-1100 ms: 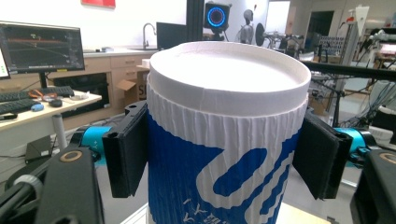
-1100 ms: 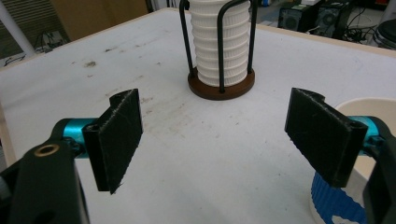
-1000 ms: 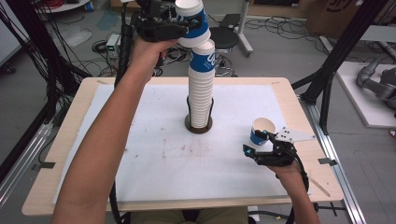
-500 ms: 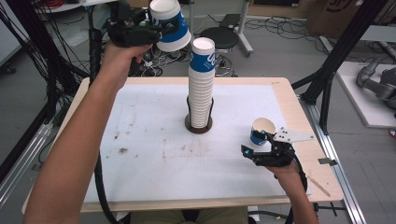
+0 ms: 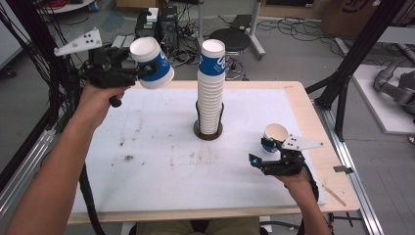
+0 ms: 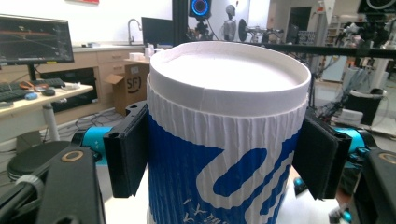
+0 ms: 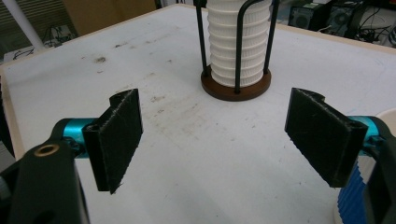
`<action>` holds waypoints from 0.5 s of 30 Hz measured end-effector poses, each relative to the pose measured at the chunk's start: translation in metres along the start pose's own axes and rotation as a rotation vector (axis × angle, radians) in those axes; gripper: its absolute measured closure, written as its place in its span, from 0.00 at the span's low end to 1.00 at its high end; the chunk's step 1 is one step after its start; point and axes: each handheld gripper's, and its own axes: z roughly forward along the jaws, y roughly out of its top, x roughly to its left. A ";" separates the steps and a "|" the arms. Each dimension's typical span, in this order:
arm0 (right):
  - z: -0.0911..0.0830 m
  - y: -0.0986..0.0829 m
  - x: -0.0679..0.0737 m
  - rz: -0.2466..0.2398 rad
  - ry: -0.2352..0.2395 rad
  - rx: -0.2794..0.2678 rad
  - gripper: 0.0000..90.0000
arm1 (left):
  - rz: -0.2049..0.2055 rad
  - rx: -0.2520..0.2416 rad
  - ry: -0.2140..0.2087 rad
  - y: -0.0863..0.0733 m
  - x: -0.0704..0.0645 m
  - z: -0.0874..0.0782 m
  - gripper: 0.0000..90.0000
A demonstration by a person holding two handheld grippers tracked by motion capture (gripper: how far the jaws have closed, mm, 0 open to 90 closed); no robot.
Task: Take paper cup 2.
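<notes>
The blue-and-white ribbed paper cup (image 5: 151, 63) hangs tilted, high above the table's (image 5: 147, 147) far-left corner, pinched across its body by the left claw (image 5: 139, 71). The right claw (image 5: 262, 152) gapes wide and empty beside another cup (image 5: 275, 134). Squeezing harder could crush the thin wall; a looser grip might drop it.

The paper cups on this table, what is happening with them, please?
A person works with a hand-held gripper in each hand. The left hand-held gripper is shut on a blue and white paper cup, held up in the air to the left of the tall stack of cups in its wire holder. The right hand-held gripper is open, low over the table, beside another cup standing there.
</notes>
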 end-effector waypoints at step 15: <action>0.007 -0.001 0.004 -0.022 0.011 0.016 0.22 | -0.017 0.030 -0.024 -0.068 -0.020 -0.035 0.31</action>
